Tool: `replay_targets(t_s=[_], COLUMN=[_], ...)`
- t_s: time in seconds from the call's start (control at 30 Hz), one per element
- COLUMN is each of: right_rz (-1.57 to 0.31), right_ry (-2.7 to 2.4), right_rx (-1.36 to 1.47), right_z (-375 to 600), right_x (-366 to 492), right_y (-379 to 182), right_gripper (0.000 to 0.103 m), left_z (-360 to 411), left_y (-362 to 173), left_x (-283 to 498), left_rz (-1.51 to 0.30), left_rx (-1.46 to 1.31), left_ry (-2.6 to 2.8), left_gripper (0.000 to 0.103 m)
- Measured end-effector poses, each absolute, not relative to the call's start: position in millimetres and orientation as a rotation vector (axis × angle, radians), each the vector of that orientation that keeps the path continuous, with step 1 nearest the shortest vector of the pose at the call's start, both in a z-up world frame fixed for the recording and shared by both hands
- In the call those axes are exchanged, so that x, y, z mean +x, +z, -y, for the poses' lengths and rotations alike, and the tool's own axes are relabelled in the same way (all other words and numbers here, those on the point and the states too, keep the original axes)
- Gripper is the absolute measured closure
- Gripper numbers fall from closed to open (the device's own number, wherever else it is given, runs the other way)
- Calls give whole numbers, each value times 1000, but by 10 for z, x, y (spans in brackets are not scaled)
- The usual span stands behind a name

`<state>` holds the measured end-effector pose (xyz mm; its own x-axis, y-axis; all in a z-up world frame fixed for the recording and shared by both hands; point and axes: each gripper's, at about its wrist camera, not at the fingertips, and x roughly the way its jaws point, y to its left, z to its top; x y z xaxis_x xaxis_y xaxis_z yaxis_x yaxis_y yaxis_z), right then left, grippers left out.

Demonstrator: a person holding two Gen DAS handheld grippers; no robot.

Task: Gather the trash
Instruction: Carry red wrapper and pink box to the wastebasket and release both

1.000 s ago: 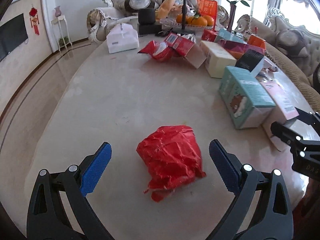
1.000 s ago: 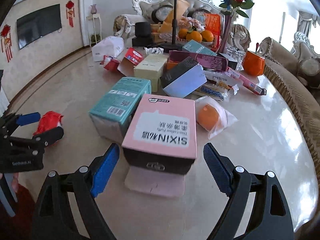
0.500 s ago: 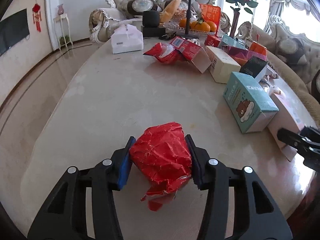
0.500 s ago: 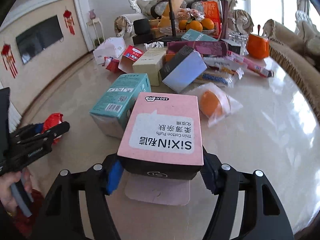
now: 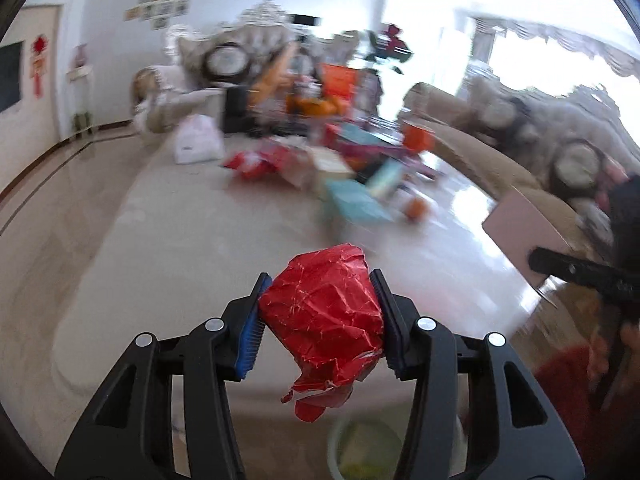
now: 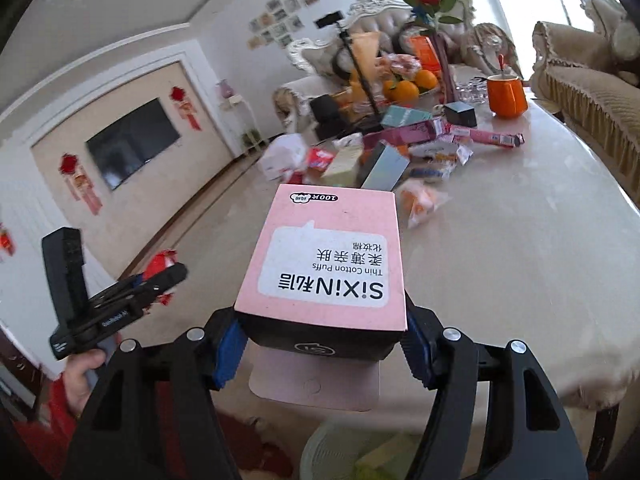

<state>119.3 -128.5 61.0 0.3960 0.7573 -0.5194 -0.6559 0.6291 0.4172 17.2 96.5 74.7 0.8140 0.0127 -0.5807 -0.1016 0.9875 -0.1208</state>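
**Both loads lifted, the bin waiting just underneath**

Starting on the left: the left gripper point(image 5: 320, 320) has its blue pads pressed in on the crumpled red wrapper point(image 5: 324, 320), which bulges between them with a torn tail hanging from its underside. The wad is clear of the table point(image 5: 168, 240), out past the near edge. What matters for the coming move is what lies below: the pale green rim of a waste bin point(image 5: 360, 440) shows low in the left wrist view, under the wrapper and a little to its right. So the drop looks like a short carry over and down, not a reach.

Moving right: the right gripper point(image 6: 320, 340) pinches the pink cotton-puff box point(image 6: 324, 256) by its dark near end, the box's long axis running straight out from the jaws, its loose flap hanging beneath. The same bin point(image 6: 360, 452) sits directly under this gripper in the right wrist view, so I'd judge the right hand the better placed of the two.

Compared with a second ago, the change is plain. Then both sets of jaws stood spread around their targets, which lay on the tabletop. Now both are clamped and both pieces are off the table, drawn back toward the person, with the background of the left view smeared by the motion.
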Motion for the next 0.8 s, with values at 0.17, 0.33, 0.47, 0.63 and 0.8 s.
replay_targets(t_s=[0.17, 0.33, 0.47, 0.63, 0.8], right_rz=[-887, -1074, -1153, -1191, -1221], right_ry=[941, 827, 714, 689, 645], right_rx=[131, 93, 37, -44, -132], right_z=[1562, 1642, 1589, 1401, 1265], right_x=[654, 497, 606, 683, 761], right_y=[333, -345, -850, -1157, -1423], right_gripper=[40, 40, 40, 40, 26], left_z=[-330, 130, 292, 297, 212], left_y=[268, -618, -1073, -1265, -1471], left_x=[-115, -4, 199, 333, 409], left_rz=[-772, -1001, -1103, -1120, -1132], left_rx=[-133, -134, -112, -115, -78], left_ry=[-139, -259, -264, -236, -85], left_gripper=[54, 54, 53, 48, 15])
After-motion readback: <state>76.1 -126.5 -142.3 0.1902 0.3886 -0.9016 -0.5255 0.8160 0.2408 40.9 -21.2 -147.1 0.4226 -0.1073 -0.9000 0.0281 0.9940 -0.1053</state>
